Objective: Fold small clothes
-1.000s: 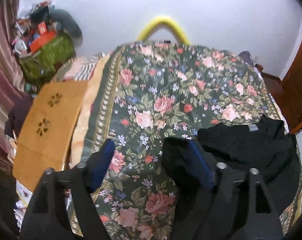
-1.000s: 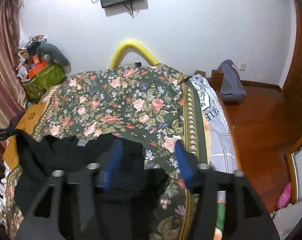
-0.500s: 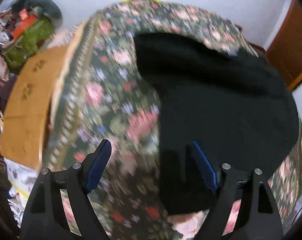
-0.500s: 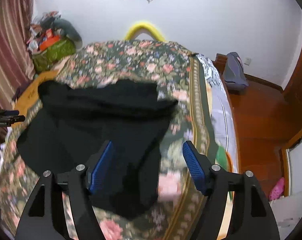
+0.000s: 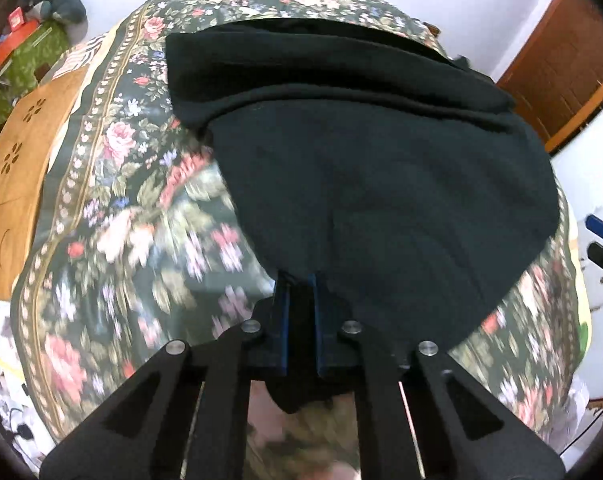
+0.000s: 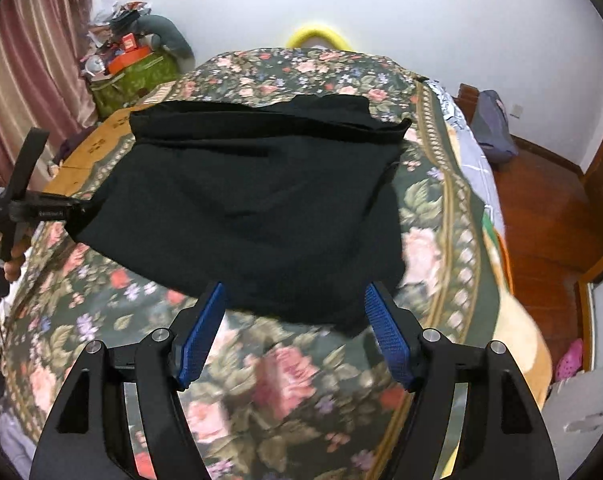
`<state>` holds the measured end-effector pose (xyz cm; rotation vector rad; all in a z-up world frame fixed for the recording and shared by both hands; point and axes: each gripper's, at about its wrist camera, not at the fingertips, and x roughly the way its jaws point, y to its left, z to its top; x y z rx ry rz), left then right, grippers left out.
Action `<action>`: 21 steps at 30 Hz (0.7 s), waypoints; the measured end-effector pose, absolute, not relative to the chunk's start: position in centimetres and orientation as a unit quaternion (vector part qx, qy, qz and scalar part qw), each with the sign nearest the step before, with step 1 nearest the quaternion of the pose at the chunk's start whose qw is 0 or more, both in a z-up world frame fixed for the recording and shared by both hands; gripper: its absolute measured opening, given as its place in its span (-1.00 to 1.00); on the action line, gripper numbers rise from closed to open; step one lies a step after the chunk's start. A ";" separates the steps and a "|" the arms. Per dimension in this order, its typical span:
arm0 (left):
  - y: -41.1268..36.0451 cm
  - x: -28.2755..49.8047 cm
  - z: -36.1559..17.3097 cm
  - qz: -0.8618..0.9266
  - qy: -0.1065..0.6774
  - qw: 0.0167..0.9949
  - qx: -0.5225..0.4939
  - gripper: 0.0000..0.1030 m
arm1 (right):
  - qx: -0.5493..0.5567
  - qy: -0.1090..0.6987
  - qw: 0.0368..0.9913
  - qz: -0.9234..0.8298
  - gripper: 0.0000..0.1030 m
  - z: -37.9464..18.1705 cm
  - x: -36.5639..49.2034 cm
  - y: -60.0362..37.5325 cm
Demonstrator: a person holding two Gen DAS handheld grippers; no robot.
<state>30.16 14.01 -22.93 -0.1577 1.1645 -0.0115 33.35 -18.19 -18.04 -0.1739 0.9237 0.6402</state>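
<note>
left gripper now clamped on garment, right open

left gripper (image 5: 300,280) was spread a second ago; now its blue pads are pinched on the near edge of the black garment (image 5: 381,168). right gripper (image 6: 295,312) jaws wide apart, holding nothing, hovering just at the garment's near hem. garment has been spread out, lying on the floral bedspread (image 6: 285,380) with its far edge doubled over. judgement: one corner secured, right needs its own grip before a fold
</note>
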 end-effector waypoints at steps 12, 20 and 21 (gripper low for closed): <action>5.0 20.6 -20.8 -0.076 0.552 0.828 -0.058 -0.84 | -0.060 0.445 0.834 0.320 0.33 -18.8 28.8 -18.4; -1.5 18.7 -19.0 -0.106 0.543 0.833 -0.004 -0.47 | -0.051 0.455 0.830 0.317 0.33 -20.0 27.2 -19.0; -1.5 18.5 -18.4 -0.106 0.537 0.837 0.005 -0.35 | -0.047 0.457 0.830 0.316 0.33 -20.1 27.3 -19.1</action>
